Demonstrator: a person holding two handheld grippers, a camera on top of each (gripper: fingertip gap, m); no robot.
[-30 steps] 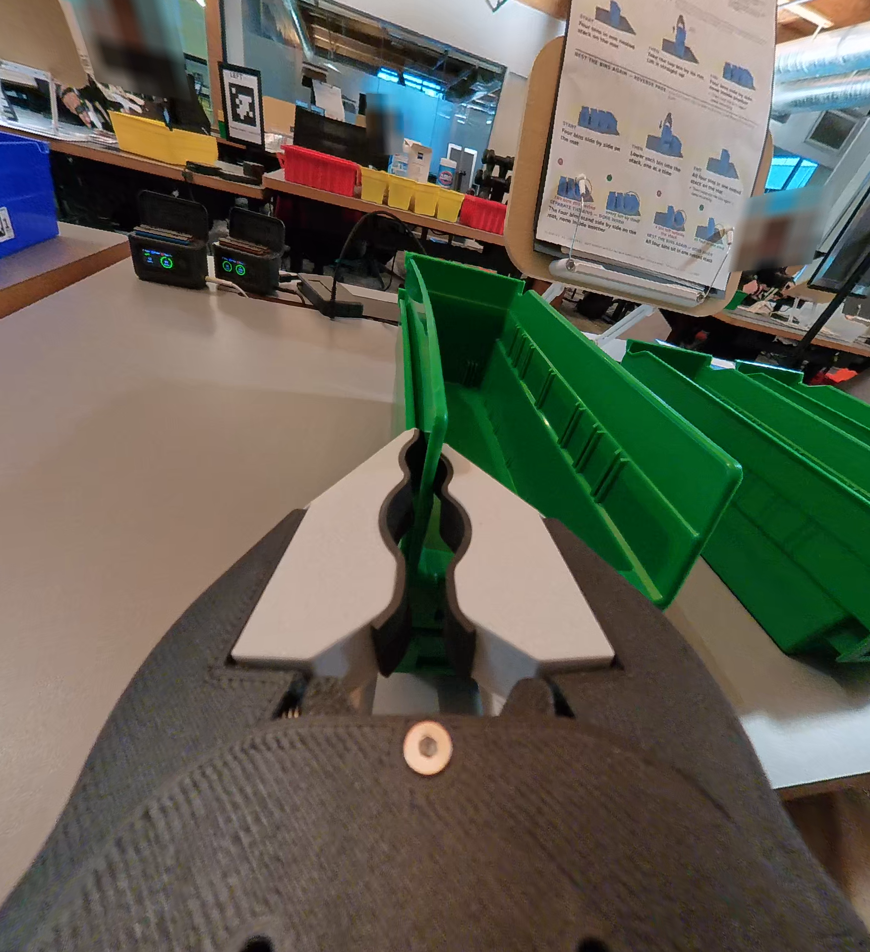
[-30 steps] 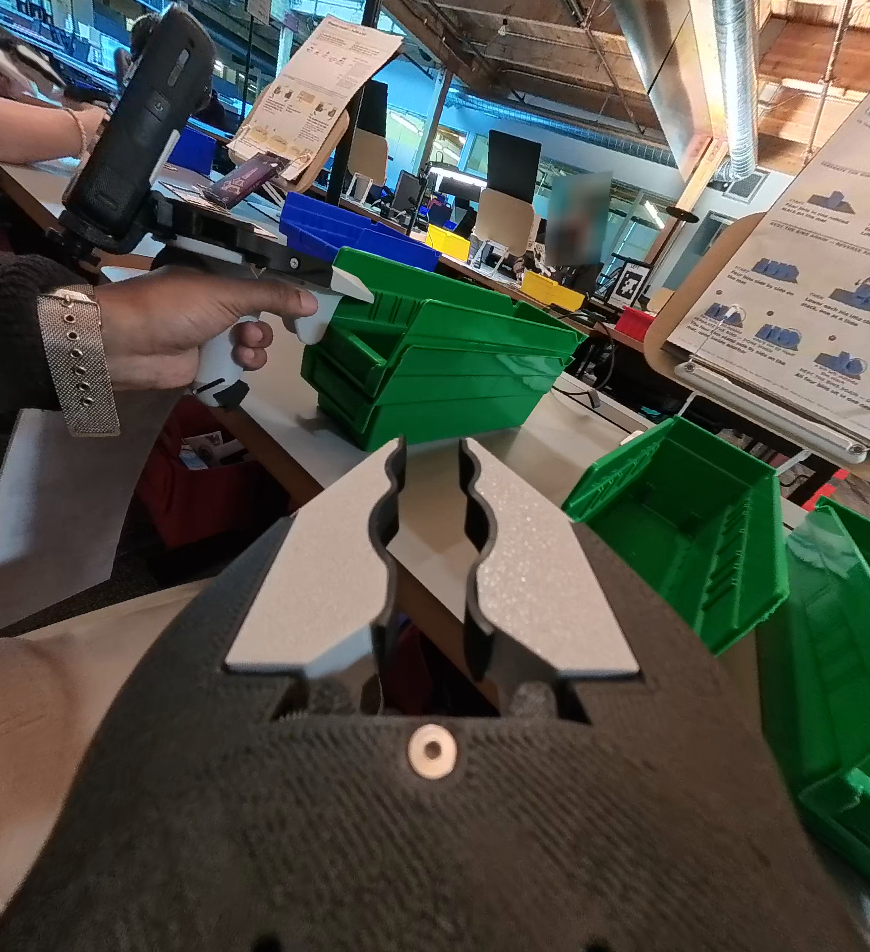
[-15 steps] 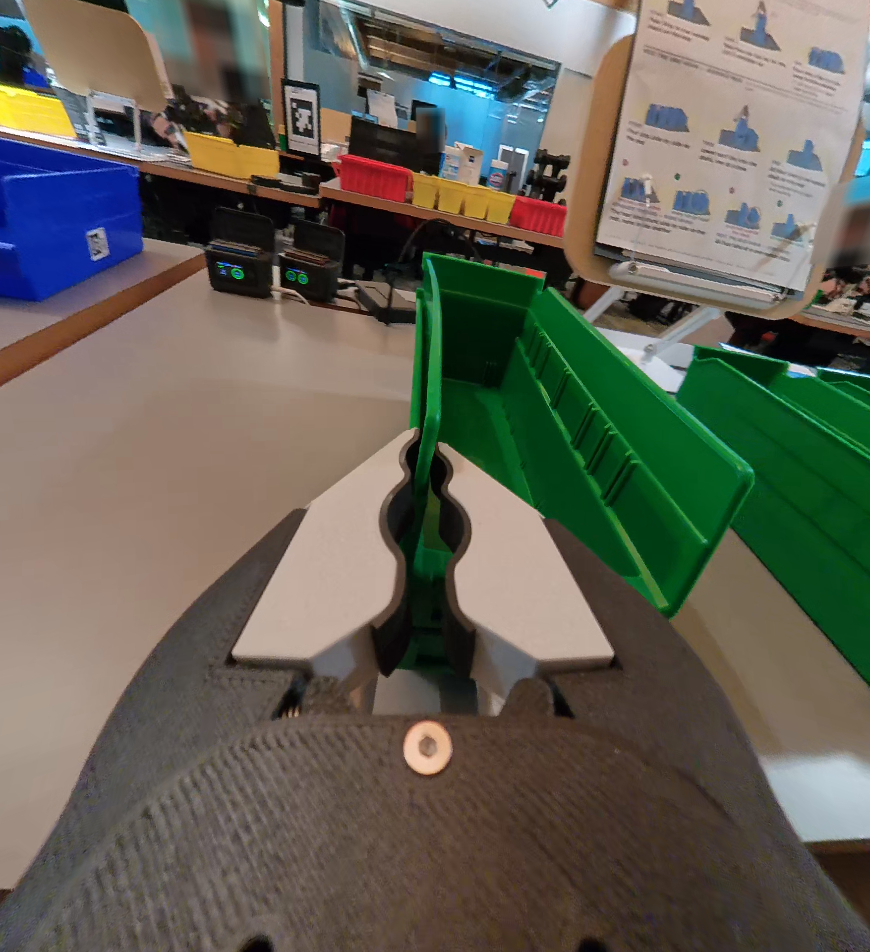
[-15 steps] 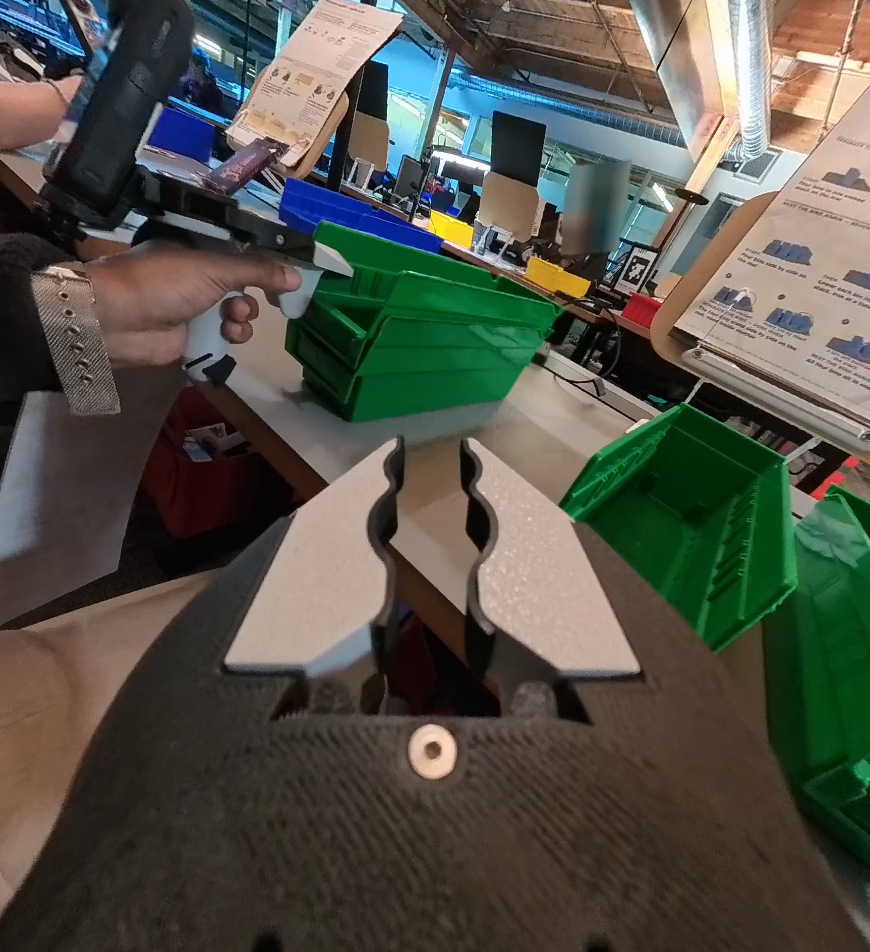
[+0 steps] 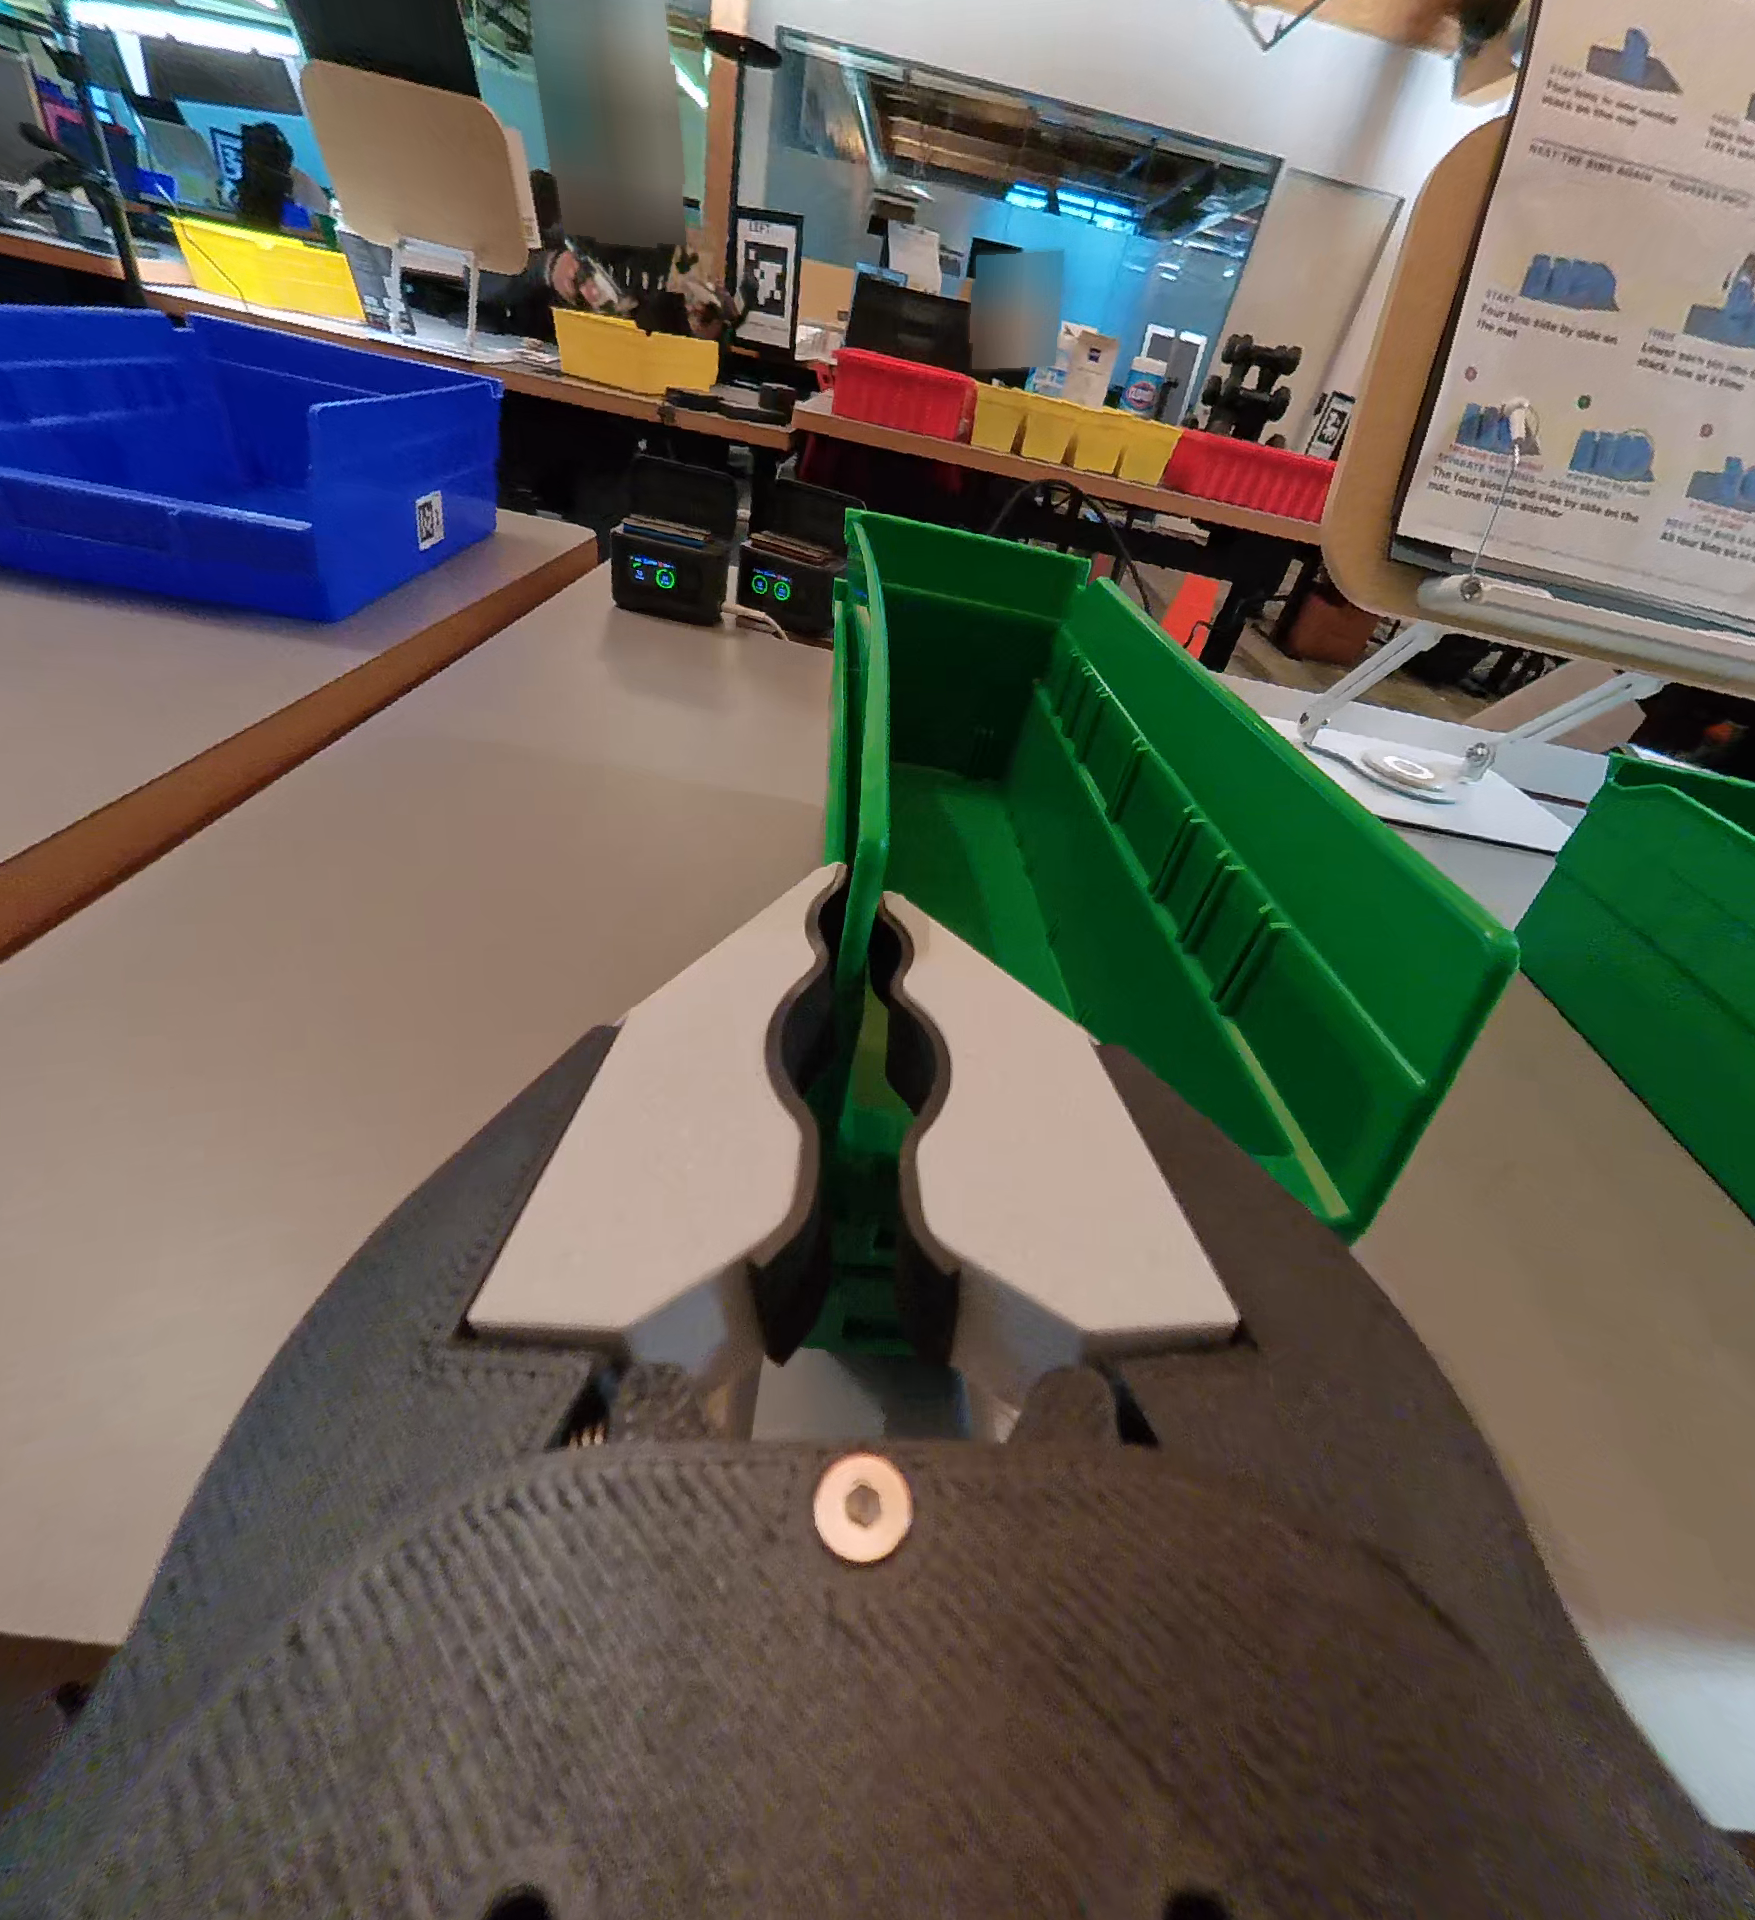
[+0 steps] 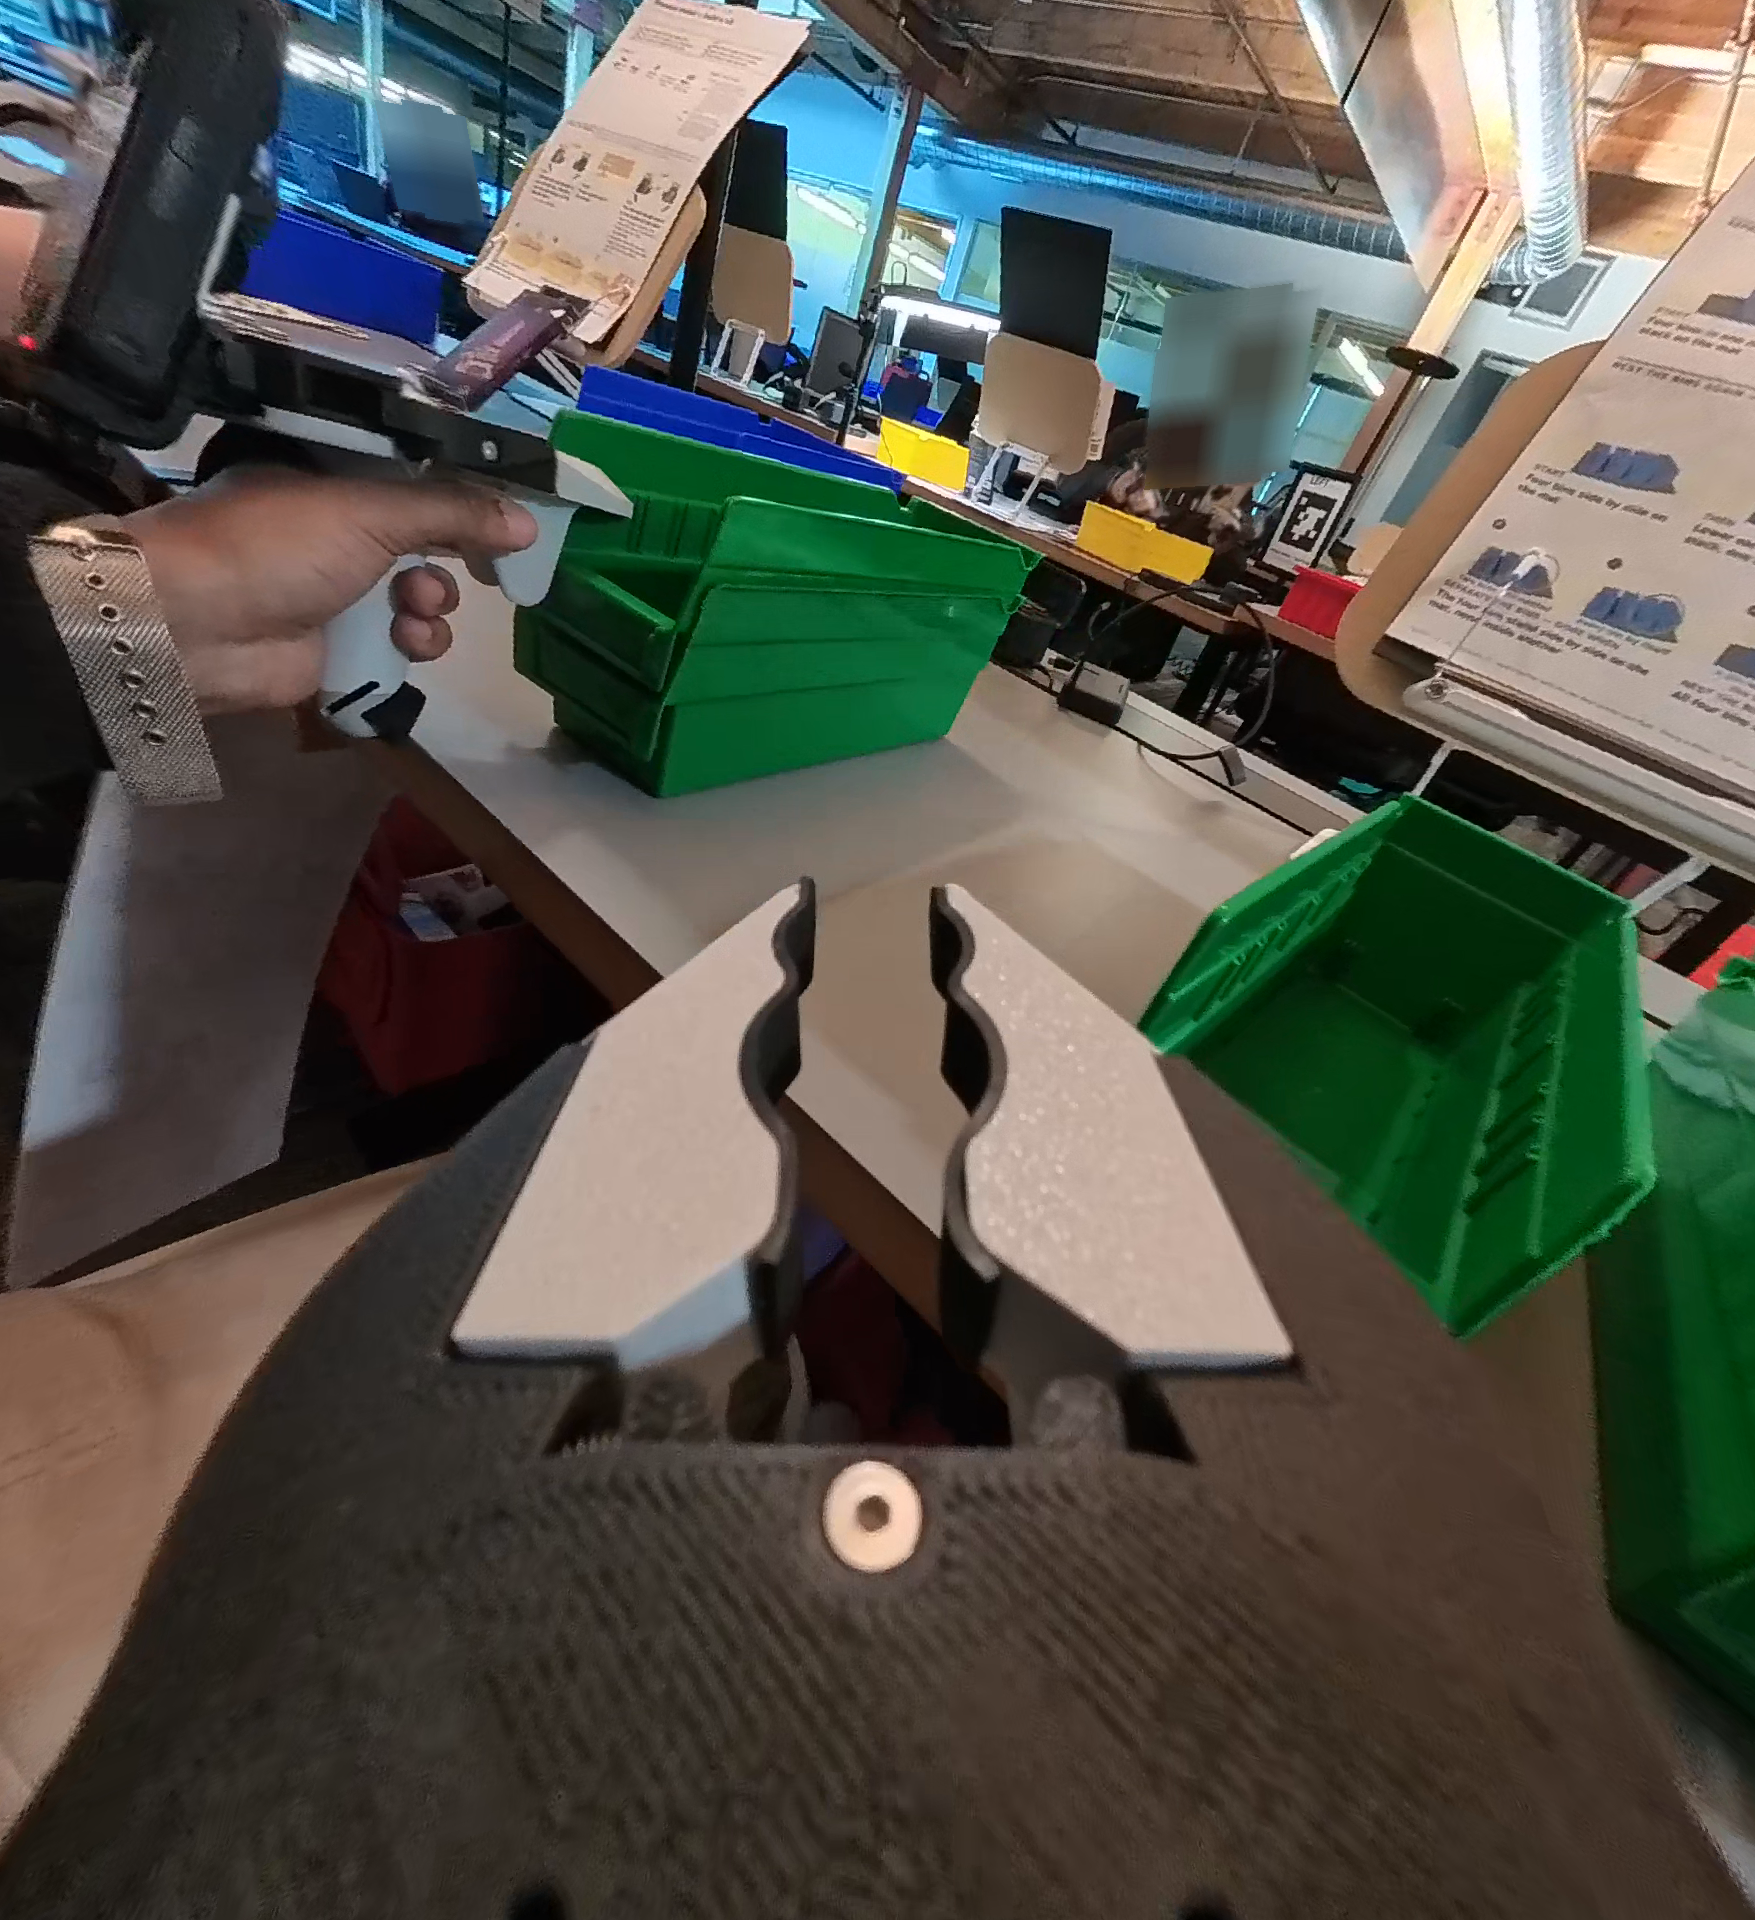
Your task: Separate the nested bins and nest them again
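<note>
My left gripper (image 5: 857, 904) is shut on the left side wall of a green bin (image 5: 1164, 883) that stretches away from it. In the right wrist view this green bin (image 6: 800, 623) is the top one of a nested green stack standing on the grey table (image 6: 1008, 831), with the left gripper (image 6: 592, 488) held by a hand at its near rim. My right gripper (image 6: 871, 904) is open and empty over the table's front edge. A single green bin (image 6: 1424, 1060) lies tilted to its right. Another green bin (image 6: 1746, 1299) is at the far right, also seen in the left wrist view (image 5: 1704, 956).
A blue bin (image 5: 208, 468) stands on the neighbouring table to the left. Two black charger boxes (image 5: 665, 561) sit at the table's far edge. A clipboard stand with an instruction sheet (image 5: 1631, 312) rises at the back right. A red container (image 6: 437, 966) sits under the table.
My left gripper has carried the green stack to the left, away from the other green bins, and the blue bin has come into its view. The right gripper has stayed open and nearly still.
</note>
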